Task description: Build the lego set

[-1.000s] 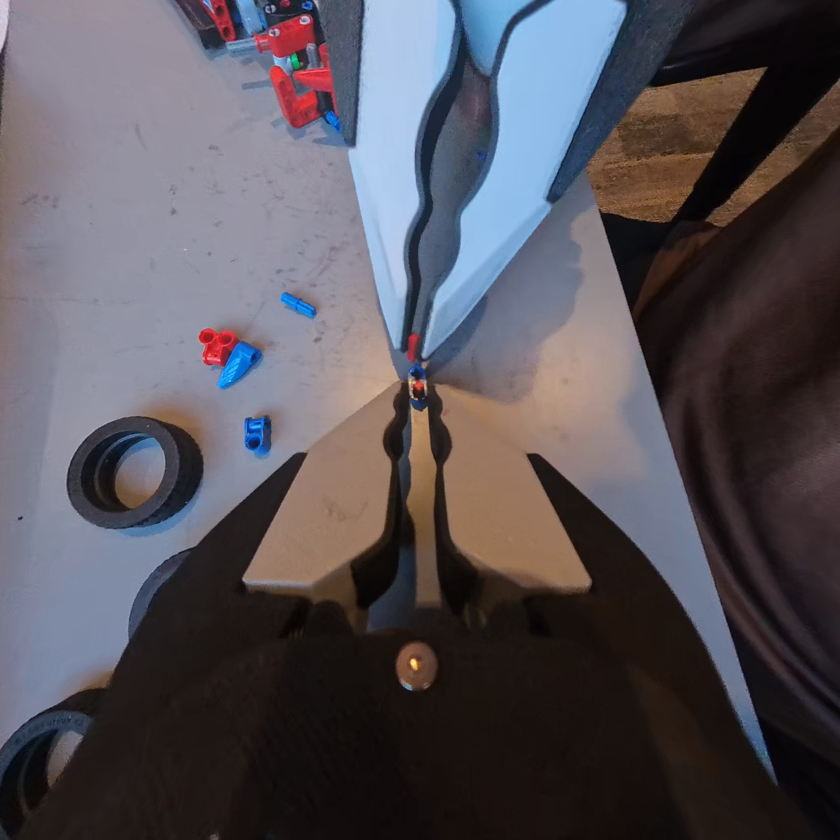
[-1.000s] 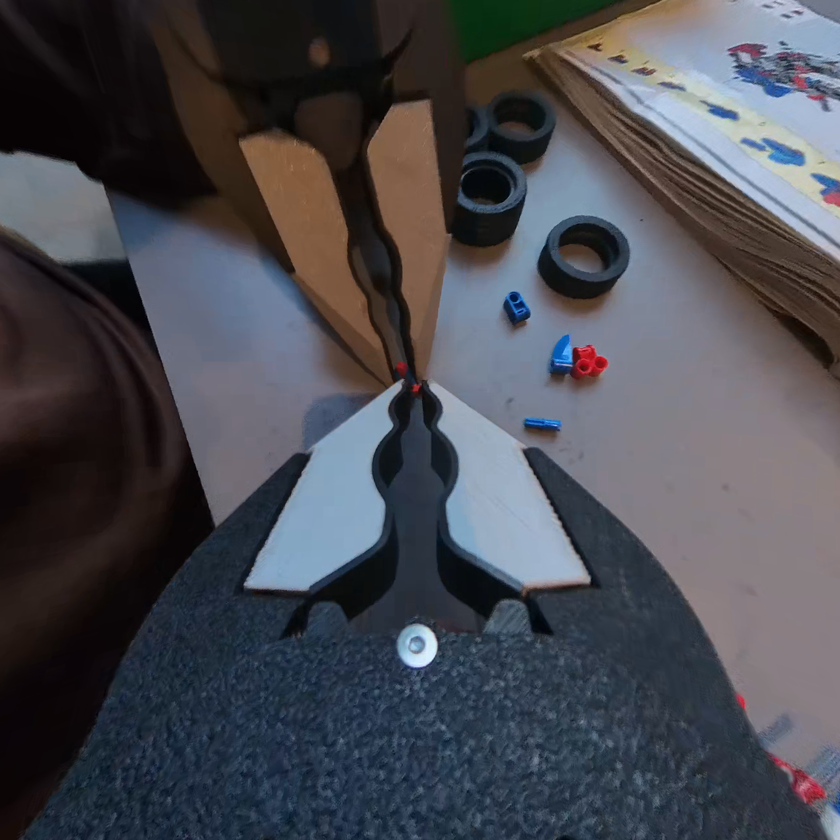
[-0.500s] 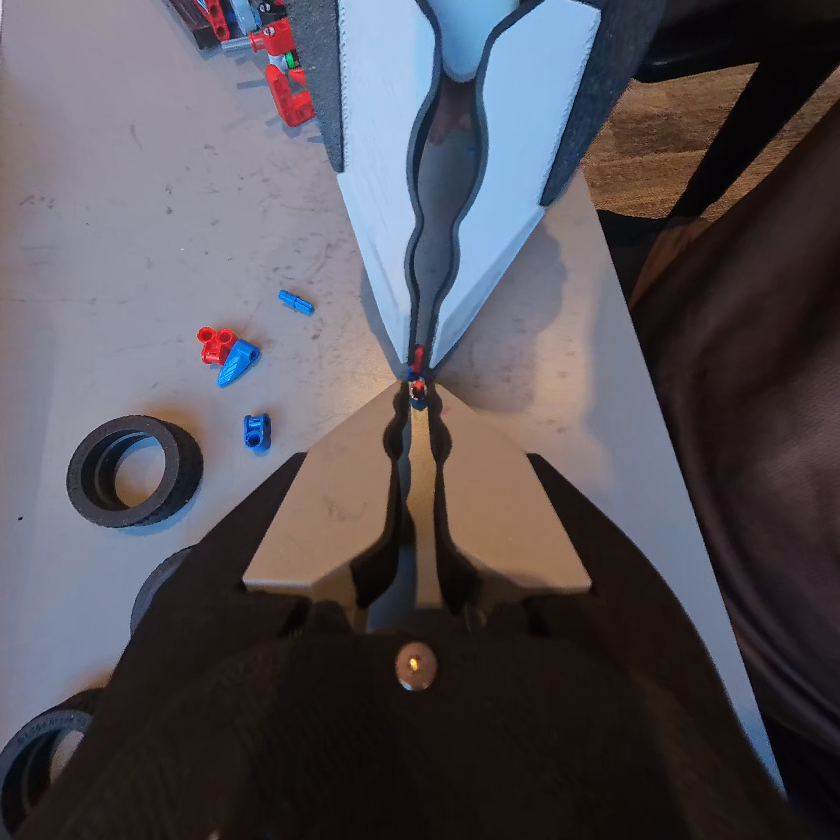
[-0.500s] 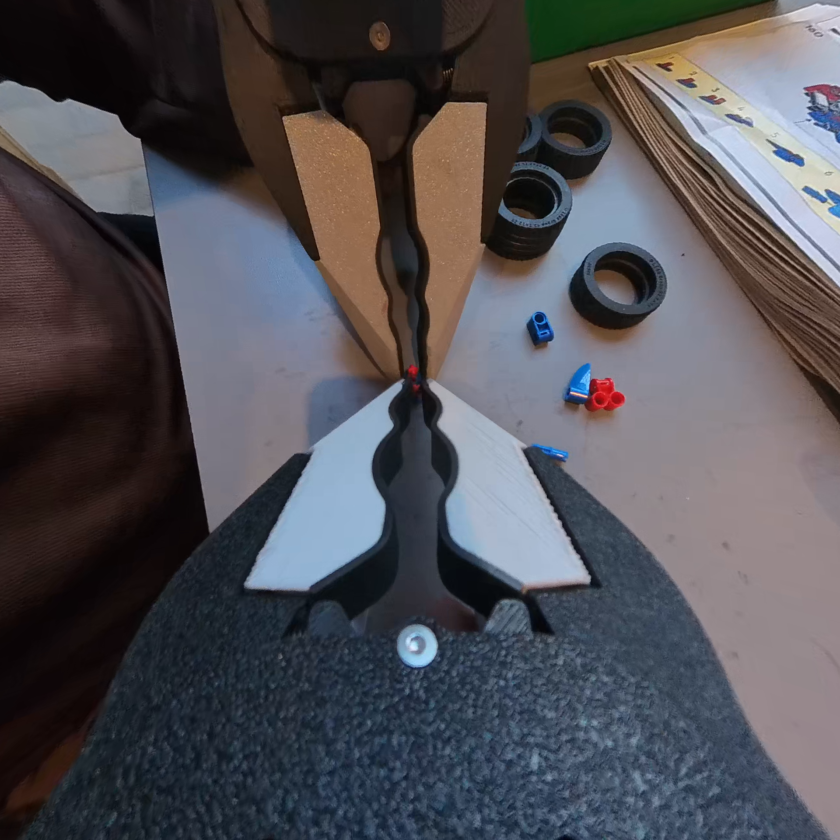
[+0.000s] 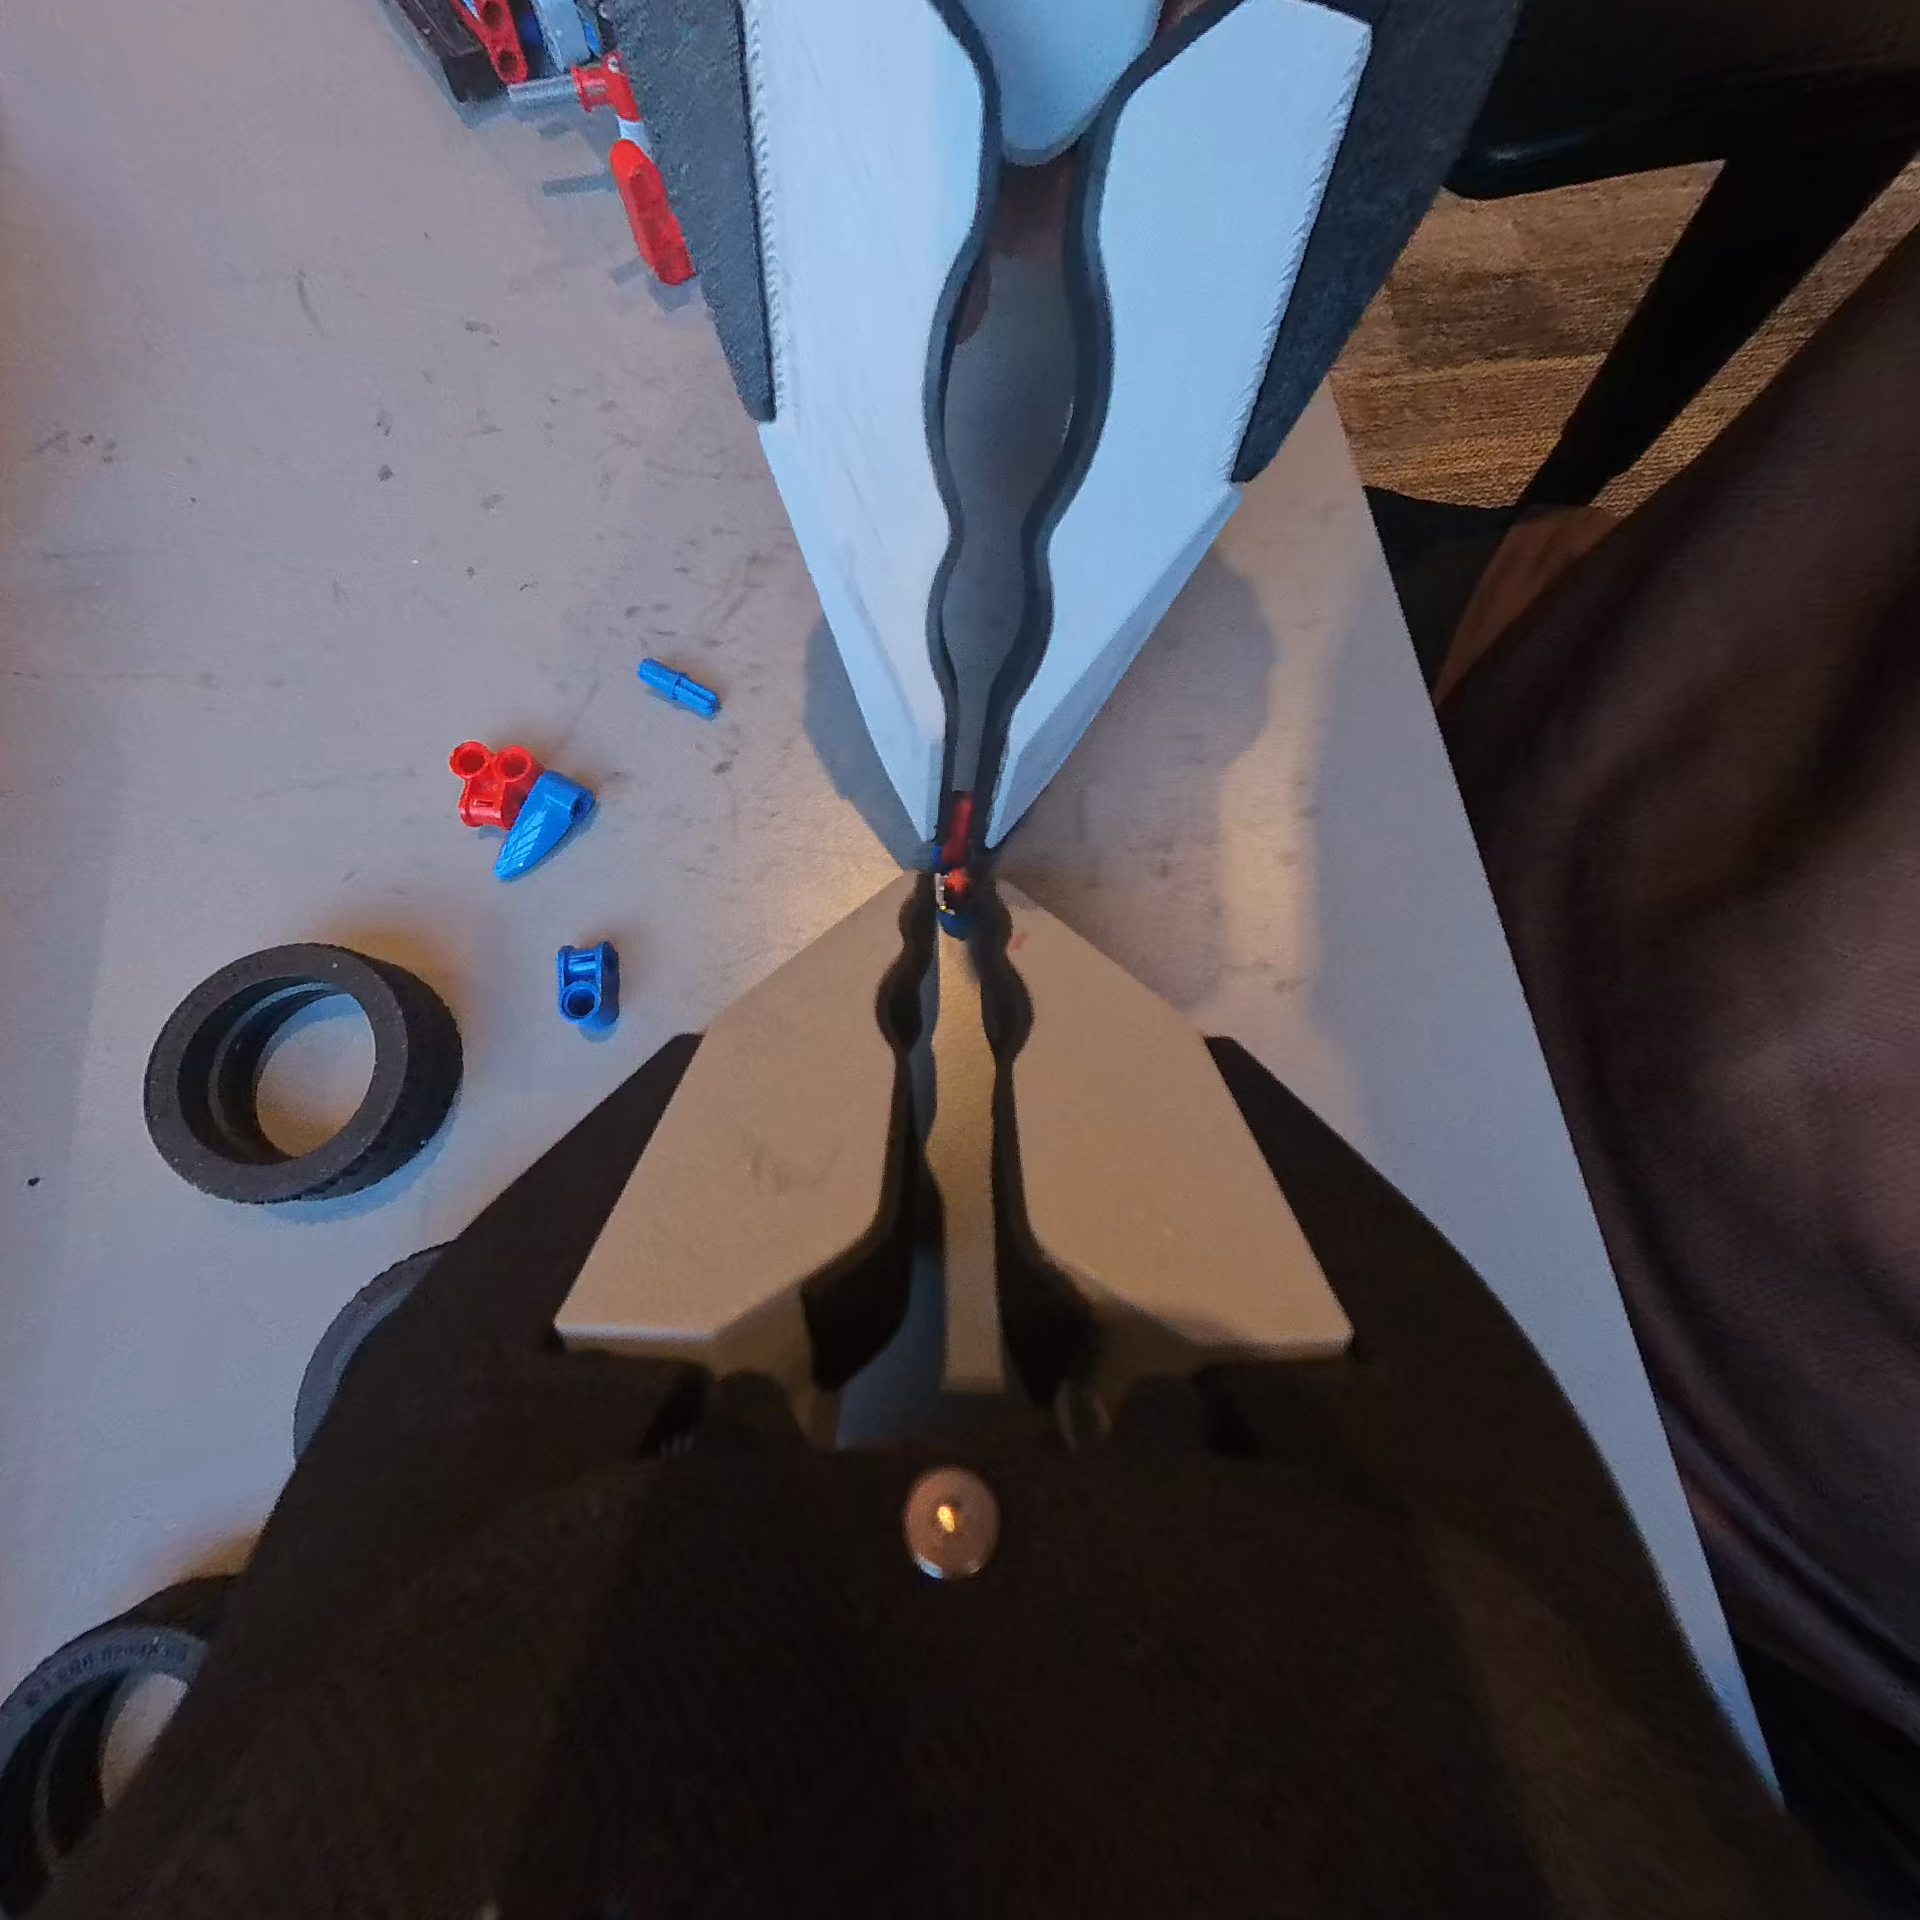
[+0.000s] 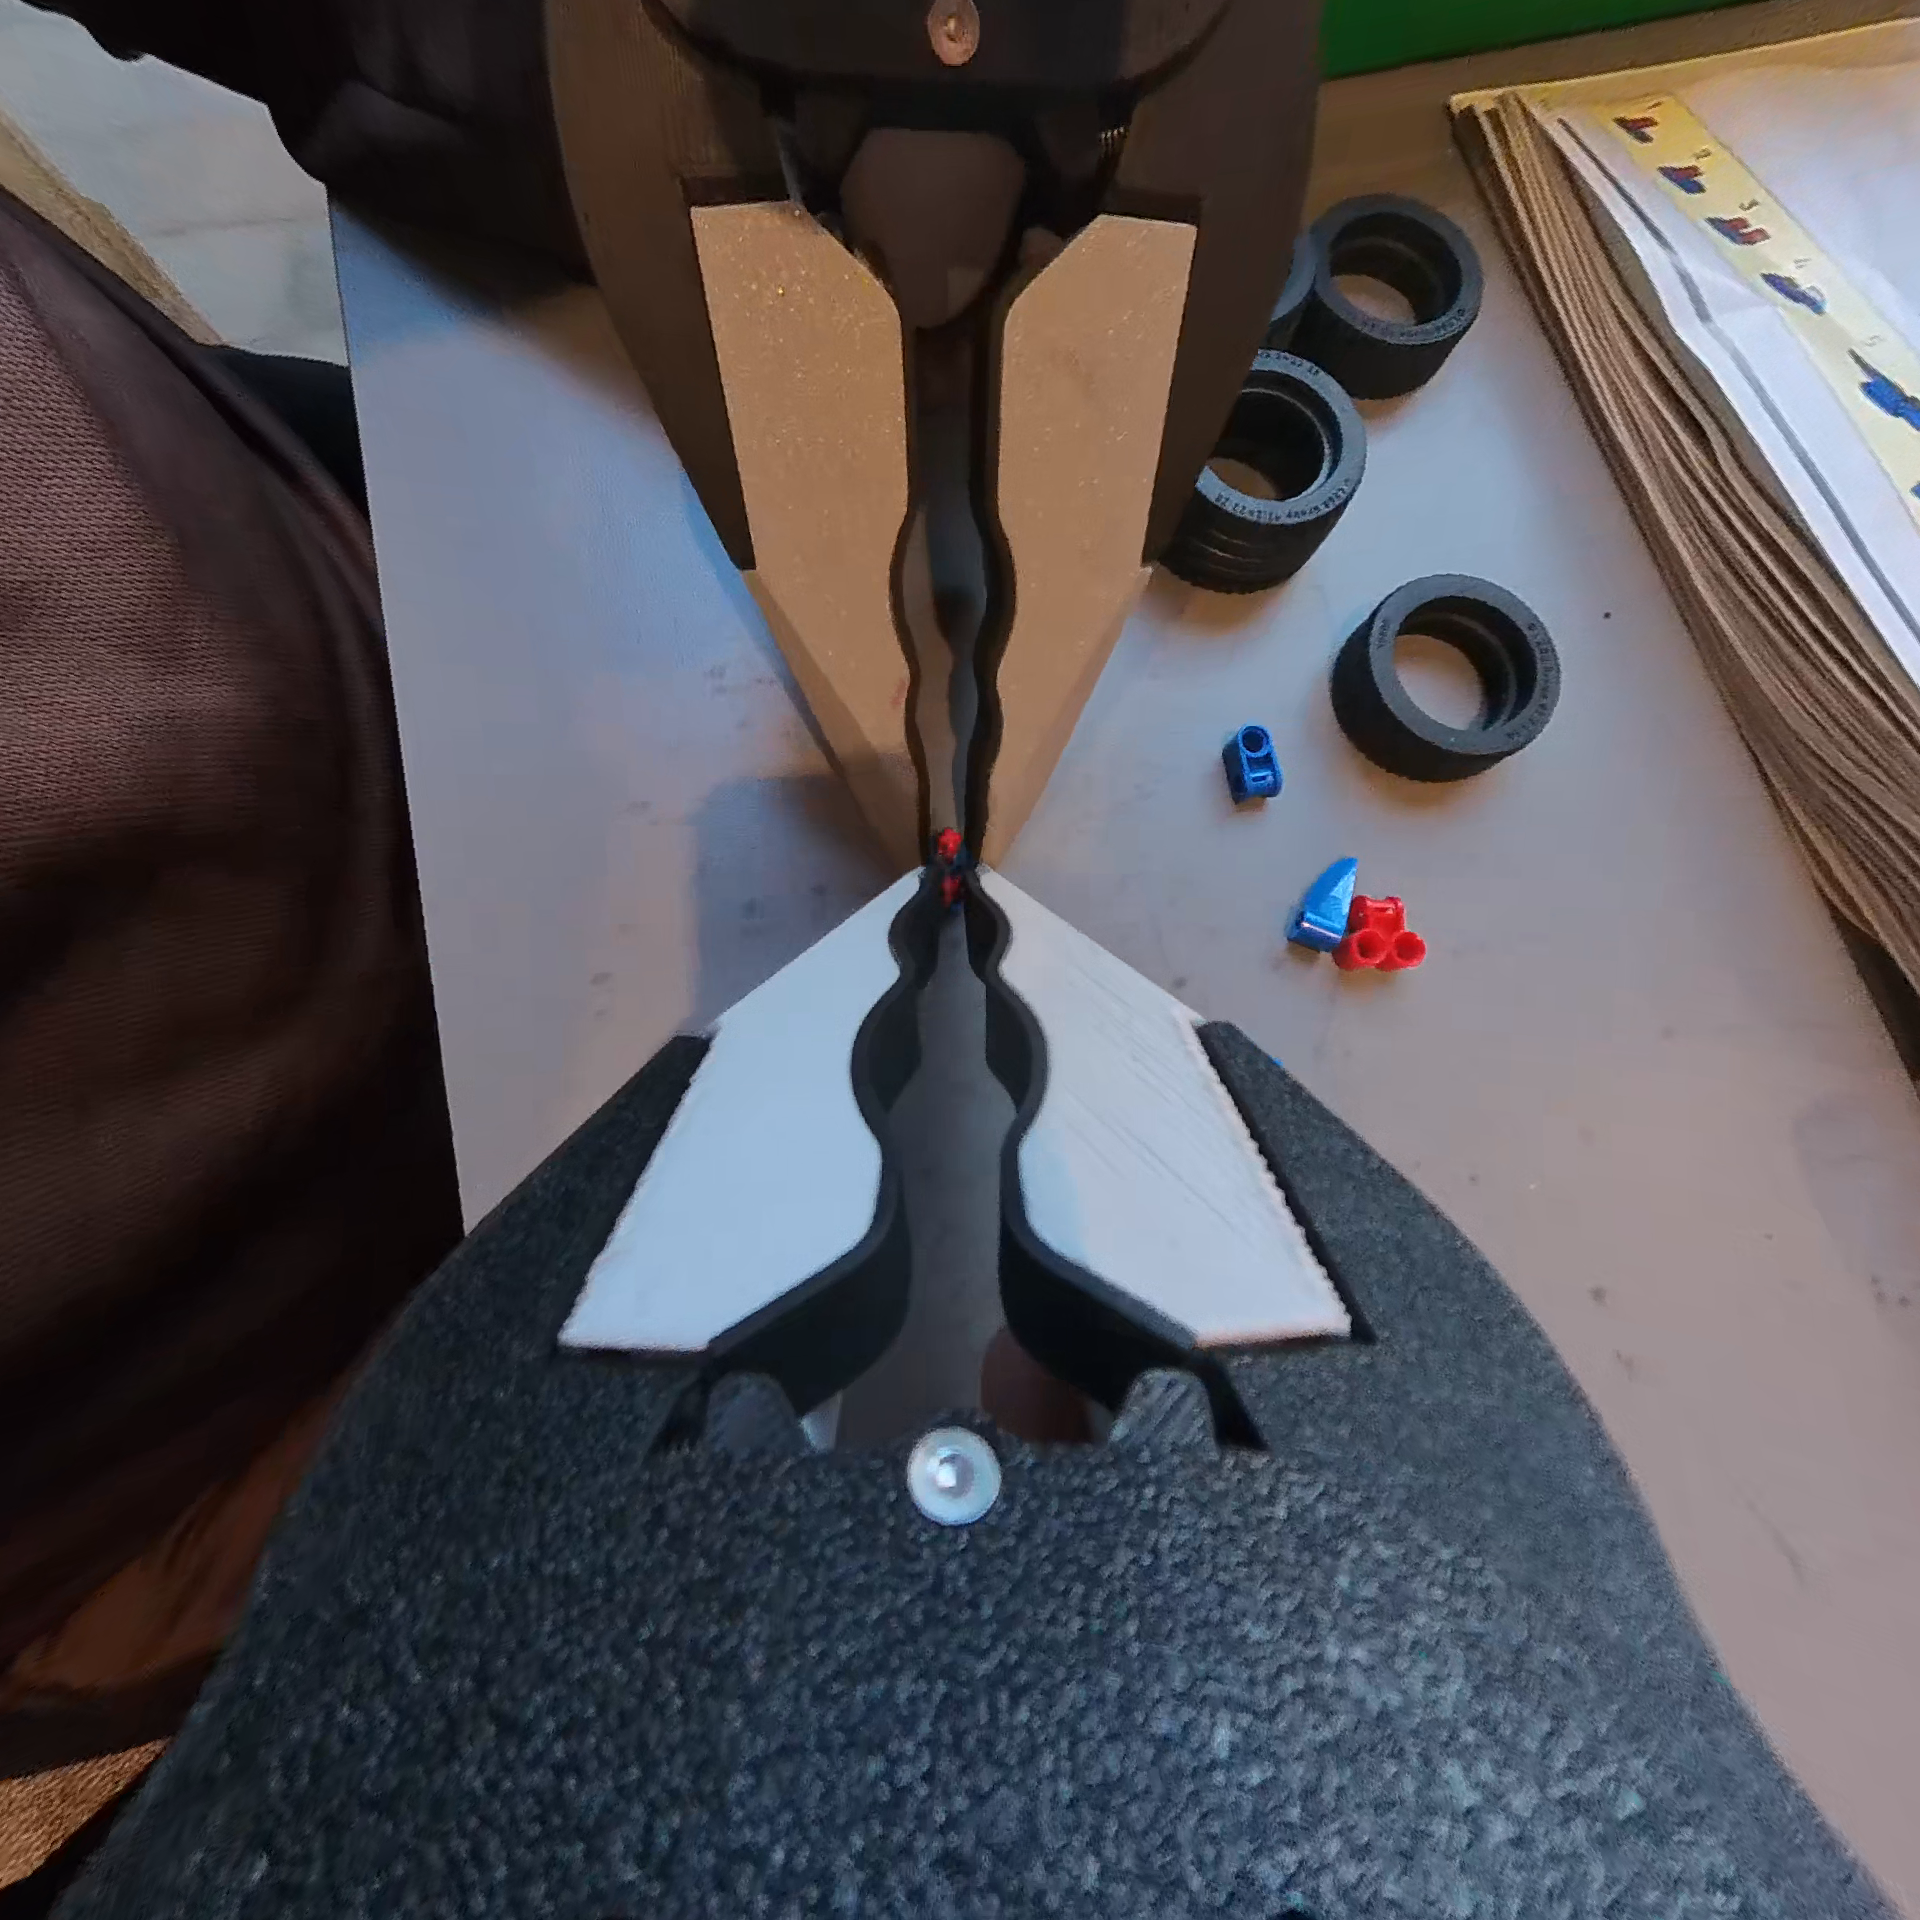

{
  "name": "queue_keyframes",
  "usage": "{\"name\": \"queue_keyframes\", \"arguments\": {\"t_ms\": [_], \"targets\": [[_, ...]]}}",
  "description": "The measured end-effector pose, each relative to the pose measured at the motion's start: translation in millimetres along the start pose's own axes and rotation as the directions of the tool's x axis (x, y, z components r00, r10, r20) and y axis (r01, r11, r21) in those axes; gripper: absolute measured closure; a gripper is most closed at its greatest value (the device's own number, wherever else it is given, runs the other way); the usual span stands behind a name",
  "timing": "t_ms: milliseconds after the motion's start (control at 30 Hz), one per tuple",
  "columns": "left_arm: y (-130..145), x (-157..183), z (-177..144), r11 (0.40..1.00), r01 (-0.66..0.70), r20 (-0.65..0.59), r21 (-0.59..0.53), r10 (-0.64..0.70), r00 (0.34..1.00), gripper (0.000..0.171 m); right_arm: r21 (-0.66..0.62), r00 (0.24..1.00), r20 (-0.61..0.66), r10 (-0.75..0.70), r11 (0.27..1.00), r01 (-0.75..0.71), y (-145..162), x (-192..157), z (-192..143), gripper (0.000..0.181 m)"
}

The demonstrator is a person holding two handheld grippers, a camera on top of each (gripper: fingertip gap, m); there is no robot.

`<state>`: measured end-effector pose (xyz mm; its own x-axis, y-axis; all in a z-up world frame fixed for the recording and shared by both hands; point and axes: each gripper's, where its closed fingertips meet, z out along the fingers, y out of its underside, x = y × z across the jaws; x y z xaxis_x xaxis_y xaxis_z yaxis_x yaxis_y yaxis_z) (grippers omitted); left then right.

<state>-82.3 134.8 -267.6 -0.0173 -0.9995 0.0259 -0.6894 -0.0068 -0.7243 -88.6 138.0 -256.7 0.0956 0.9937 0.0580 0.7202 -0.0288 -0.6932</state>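
Observation:
My left gripper [image 5: 956, 902] is shut on a small blue piece [image 5: 956, 920] over the table's right edge. My right gripper [image 5: 964, 836], with white fingers, comes from above in the left wrist view, shut on a small red pin [image 5: 961, 819]. The two sets of tips meet, and the red pin touches the blue piece. In the right wrist view my right gripper [image 6: 951, 896] holds the red pin [image 6: 950, 889], tip to tip with the tan-fingered left gripper [image 6: 950, 850]. How deep the pin sits is hidden by the fingers.
Loose on the grey table [image 5: 260, 468]: a blue pin [image 5: 677, 688], a red connector [image 5: 490, 781], a blue pointed piece [image 5: 542, 826], a blue connector [image 5: 587, 982] and black tyres [image 5: 301, 1070]. A part-built model [image 5: 520, 52] stands far left. An instruction booklet [image 6: 1766, 312] lies right. My two grippers' fingertips are within a few centimetres of each other.
The two grippers have drawn together tip to tip. The red pin, apart from the blue piece a second ago, now touches it. Both stay shut.

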Motion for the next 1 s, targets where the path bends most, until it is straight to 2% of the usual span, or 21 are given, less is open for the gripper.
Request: {"name": "queue_keyframes", "arguments": {"t_ms": [167, 433, 533, 633, 700, 767, 1000], "targets": [[0.1, -1.4, -0.1, 1.000, 0.007, 0.008, 0.000, -0.007, 1.000, 0.167, -0.034, 0.997, -0.004, 0.075, 0.997, -0.075, 1.7, 1.7, 0.3, 0.177], [0.1, -7.9, -0.1, 0.998, 0.065, 0.059, 0.004, -0.065, 0.996, 0.167, -0.065, 0.971, -0.091, 0.221, 0.972, -0.227, 3.9, 7.3, -1.4, 0.177], [-1.3, -10.6, 1.2, 0.992, 0.126, 0.093, 0.012, -0.127, 0.988, 0.167, -0.120, 0.965, -0.145, 0.218, 0.964, -0.236, 6.3, 11.8, -3.4, 0.177], [-1.9, -11.4, 1.9, 0.992, 0.127, 0.126, 0.012, -0.128, 0.984, 0.167, -0.156, 0.966, -0.170, 0.193, 0.963, -0.220, 6.1, 13.4, -3.6, 0.177], [-1.8, -12.1, 1.6, 0.992, 0.126, 0.138, 0.011, -0.127, 0.982, 0.166, -0.131, 0.965, -0.146, 0.217, 0.963, -0.236, 1.1, 11.6, -3.6, 0.177], [-1.6, -13.8, 0.9, 0.991, 0.134, 0.147, 0.014, -0.135, 0.980, 0.153, -0.085, 0.954, -0.124, 0.273, 0.955, -0.285, -3.7, 13.1, -6.9, 0.177], [-2.4, -11.2, -0.1, 0.990, 0.136, 0.128, 0.023, -0.138, 0.982, 0.149, 0.078, 0.863, 0.005, 0.504, 0.861, -0.503, -12.5, 16.6, -21.3, 0.177]]}}
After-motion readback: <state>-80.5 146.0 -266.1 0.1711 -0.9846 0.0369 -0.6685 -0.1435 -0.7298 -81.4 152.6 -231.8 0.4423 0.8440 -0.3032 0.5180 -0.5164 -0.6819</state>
